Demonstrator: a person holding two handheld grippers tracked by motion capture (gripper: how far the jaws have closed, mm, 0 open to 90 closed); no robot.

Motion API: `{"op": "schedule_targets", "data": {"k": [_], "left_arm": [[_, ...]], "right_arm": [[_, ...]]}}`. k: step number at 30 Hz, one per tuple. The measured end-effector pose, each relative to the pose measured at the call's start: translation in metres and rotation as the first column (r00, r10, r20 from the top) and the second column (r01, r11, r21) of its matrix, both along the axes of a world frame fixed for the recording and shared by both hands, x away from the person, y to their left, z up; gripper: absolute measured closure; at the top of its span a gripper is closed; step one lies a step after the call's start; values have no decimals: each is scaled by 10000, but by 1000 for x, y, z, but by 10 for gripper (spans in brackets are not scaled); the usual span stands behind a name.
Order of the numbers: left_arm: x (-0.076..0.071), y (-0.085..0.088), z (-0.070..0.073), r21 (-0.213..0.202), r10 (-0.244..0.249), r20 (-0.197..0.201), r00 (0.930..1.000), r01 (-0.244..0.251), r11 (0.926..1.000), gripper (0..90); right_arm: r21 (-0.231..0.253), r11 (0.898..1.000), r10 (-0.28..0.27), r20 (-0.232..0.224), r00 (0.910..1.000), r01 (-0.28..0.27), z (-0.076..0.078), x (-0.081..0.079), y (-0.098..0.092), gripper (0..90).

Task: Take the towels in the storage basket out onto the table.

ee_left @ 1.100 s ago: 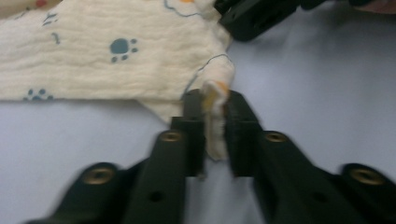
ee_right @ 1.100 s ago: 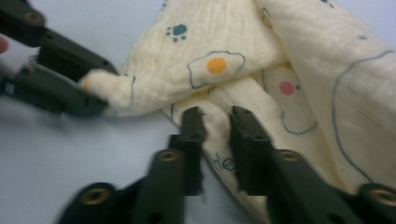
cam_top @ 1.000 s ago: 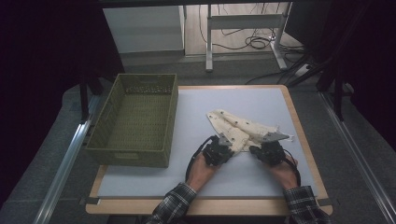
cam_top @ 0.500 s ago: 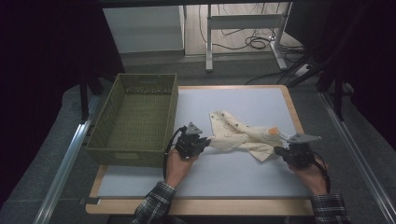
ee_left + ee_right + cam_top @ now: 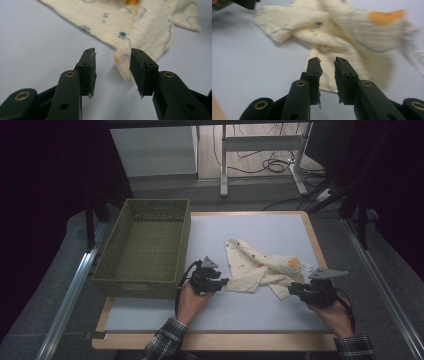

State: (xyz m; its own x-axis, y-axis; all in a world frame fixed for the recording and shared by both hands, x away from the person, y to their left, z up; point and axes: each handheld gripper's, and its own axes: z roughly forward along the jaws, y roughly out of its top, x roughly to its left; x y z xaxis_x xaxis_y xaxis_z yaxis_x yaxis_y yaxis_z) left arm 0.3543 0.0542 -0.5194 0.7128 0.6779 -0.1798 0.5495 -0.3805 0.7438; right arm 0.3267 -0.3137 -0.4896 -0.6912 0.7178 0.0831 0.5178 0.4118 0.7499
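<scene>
A cream cloth with small blue marks and an orange patch lies crumpled on the white mat. My left gripper sits at the cloth's left corner. Its jaws have just been opening. In the left gripper view that gripper stands open, with the cloth's corner lying loose on the mat between and beyond the tips. My right gripper is at the cloth's near right end. Its jaws have also just been opening. That gripper shows a narrow gap with the cloth's edge behind it, not pinched.
A green woven basket stands empty on the left of the table, close to my left hand. The table's wooden rim runs along the front. Desk legs and cables lie on the floor beyond the far edge.
Both hands have moved apart, the left one leftward and the right one rightward, drawing the cloth out wider. The jaws of both grippers now stand apart.
</scene>
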Motion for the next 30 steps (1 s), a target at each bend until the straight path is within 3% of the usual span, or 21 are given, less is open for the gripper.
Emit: {"op": "schedule_targets", "data": {"k": [4, 5, 6, 7, 8, 10, 11, 14, 19, 22, 26, 30], "left_arm": [[0, -9, -10, 196, -255, -152, 9996, 258, 9995, 567], [2, -14, -17, 299, -292, -262, 9992, 300, 9991, 603], [2, -14, -17, 299, -292, -262, 9992, 300, 9991, 650], [2, -15, -18, 206, -282, -110, 9995, 285, 9994, 738], [4, -15, -18, 148, -345, -210, 9992, 349, 9993, 738], [6, -16, -17, 37, -508, -451, 9977, 510, 9987, 853], [4, -15, -14, 195, -527, -400, 9978, 535, 9984, 866], [-1, -9, -8, 113, -467, -341, 9983, 471, 9988, 866], [-16, 9, 0, 206, -276, -228, 9994, 281, 9994, 861], [-28, 20, -1, 191, -145, -427, 9990, 153, 9997, 855], [-37, 26, -3, 164, -92, -594, 9982, 102, 9998, 848], [-56, 28, -5, 299, -233, -821, 9964, 259, 9992, 847]], "right_arm": [[-351, 9985, 423, -151, 9990, -428, -16, -1, 21, 663], [-681, 9962, 527, -175, 9985, -538, -25, 0, 29, 655], [-681, 9962, 527, -175, 9985, -538, -25, 0, 29, 655], [-1107, 9928, 472, 140, 9988, -454, -31, -2, 33, 729], [-1107, 9928, 472, 140, 9988, -454, -31, -2, 33, 729], [-1391, 9901, 264, 525, 9983, -188, -32, -5, 32, 855], [-1355, 9906, 250, 491, 9985, -182, -30, -7, 29, 883], [-1541, 9876, 398, 588, 9975, -304, -26, -14, 24, 885], [-1212, 9920, 424, 601, 9973, -349, -17, -28, 10, 884], [-946, 9947, 455, 513, 9976, -405, -12, -44, -3, 881], [-965, 9944, 471, 487, 9977, -422, -10, -56, -10, 880], [-752, 9958, 558, 333, 9979, -531, -8, -71, -18, 880]]}}
